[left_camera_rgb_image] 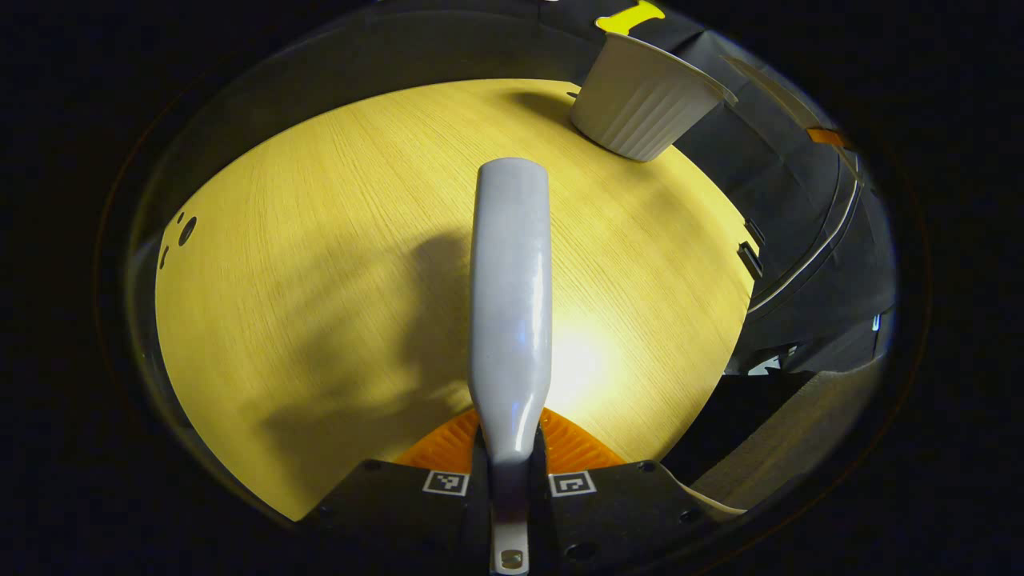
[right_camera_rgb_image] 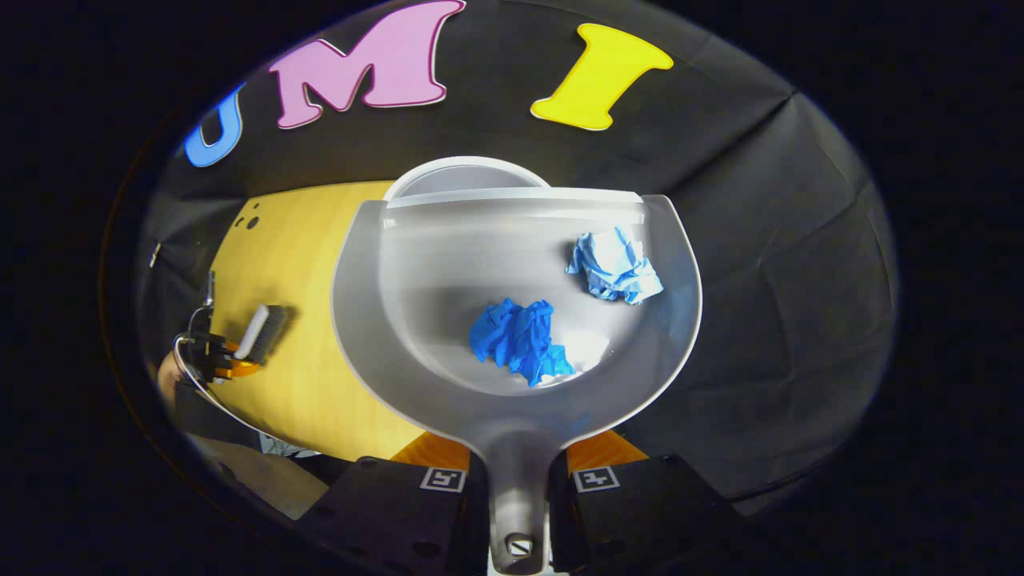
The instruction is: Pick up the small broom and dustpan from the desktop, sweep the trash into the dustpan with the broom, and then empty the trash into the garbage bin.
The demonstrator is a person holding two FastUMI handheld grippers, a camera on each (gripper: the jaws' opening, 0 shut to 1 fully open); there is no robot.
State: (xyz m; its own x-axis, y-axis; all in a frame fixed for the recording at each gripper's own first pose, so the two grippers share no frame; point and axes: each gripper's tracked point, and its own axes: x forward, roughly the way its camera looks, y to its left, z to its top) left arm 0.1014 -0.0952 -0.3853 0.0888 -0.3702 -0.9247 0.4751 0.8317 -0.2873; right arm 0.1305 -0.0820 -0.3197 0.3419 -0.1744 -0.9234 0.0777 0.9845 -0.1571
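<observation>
1. Left gripper (left_camera_rgb_image: 510,480): seen in the left gripper view, its jaws clamped on the handle of the broom (left_camera_rgb_image: 512,304). The broom runs straight forward from the fingers, over the table (left_camera_rgb_image: 320,264). In the right gripper view the same gripper (right_camera_rgb_image: 228,352) appears far off at the left, holding the broom (right_camera_rgb_image: 258,332) just above the table (right_camera_rgb_image: 304,320); the bristles point to the right there.
2. Right gripper (right_camera_rgb_image: 518,488): seen in the right gripper view, its jaws clamped on the handle of the dustpan (right_camera_rgb_image: 424,264). The dustpan is held up in the air, its open front edge away from the camera.
3. Dark blue paper wad (right_camera_rgb_image: 520,340): lies in the dustpan, near the handle end.
4. Light blue paper wad (right_camera_rgb_image: 614,266): lies in the dustpan, nearer the front edge, to the right, apart from the dark one.
5. Bin: white, ribbed (left_camera_rgb_image: 640,100), standing at the far edge of the table in the left gripper view. In the right gripper view its rim (right_camera_rgb_image: 464,172) shows just beyond the front edge of the dustpan.
</observation>
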